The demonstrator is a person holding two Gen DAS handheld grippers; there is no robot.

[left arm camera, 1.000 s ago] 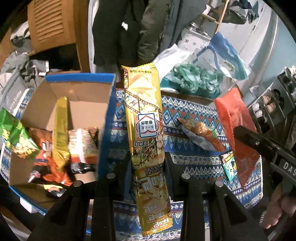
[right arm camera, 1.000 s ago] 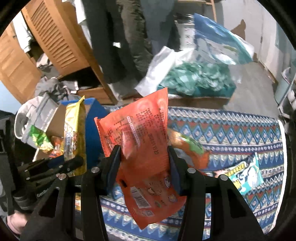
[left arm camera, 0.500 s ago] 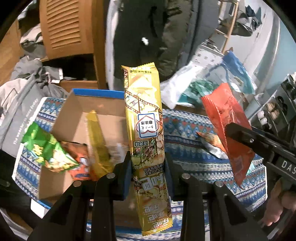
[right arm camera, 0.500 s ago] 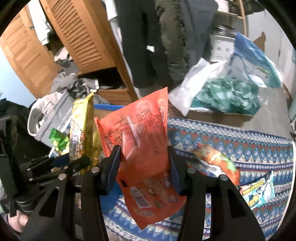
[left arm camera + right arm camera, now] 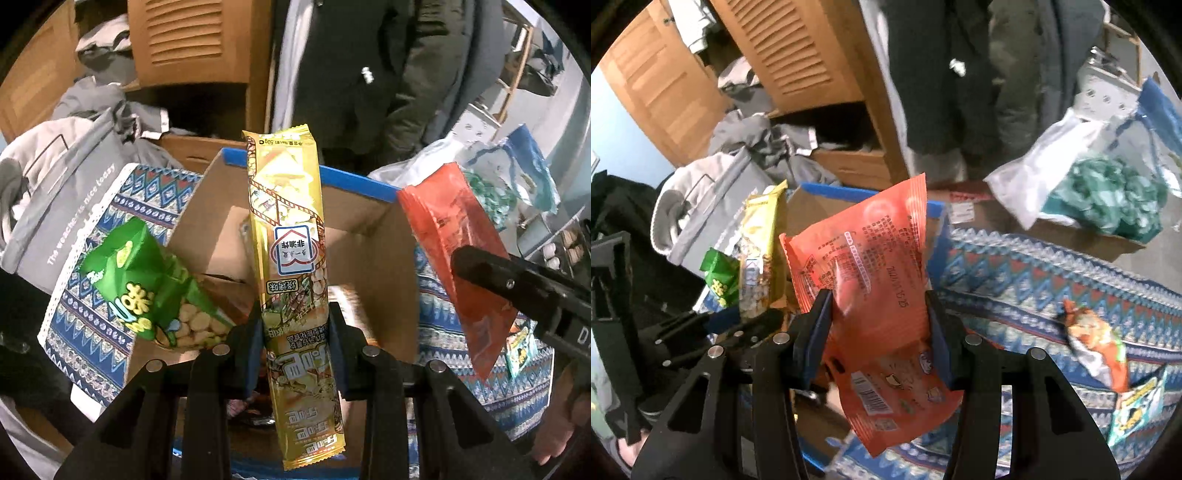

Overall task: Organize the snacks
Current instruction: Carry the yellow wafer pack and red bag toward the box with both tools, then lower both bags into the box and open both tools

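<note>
My left gripper (image 5: 294,332) is shut on a long yellow snack packet (image 5: 288,221) and holds it upright over the open cardboard box (image 5: 369,251) with a blue rim. A green snack bag (image 5: 147,291) leans in the box's left side. My right gripper (image 5: 879,325) is shut on an orange snack bag (image 5: 864,254), held just right of the box (image 5: 812,206); the bag also shows in the left wrist view (image 5: 454,236). The yellow packet (image 5: 761,240) and left gripper show at the left of the right wrist view.
A patterned blue cloth (image 5: 1052,273) covers the table. On it lie an orange-green snack (image 5: 1097,347) and a teal-yellow packet (image 5: 1134,410). A grey bag (image 5: 62,206) sits left of the box. A wooden cabinet (image 5: 798,51), hanging coats and plastic bags (image 5: 1100,181) stand behind.
Both grippers have moved left with their packets. The left gripper now holds the yellow packet over the box; the orange bag has come up beside the box's right wall.
</note>
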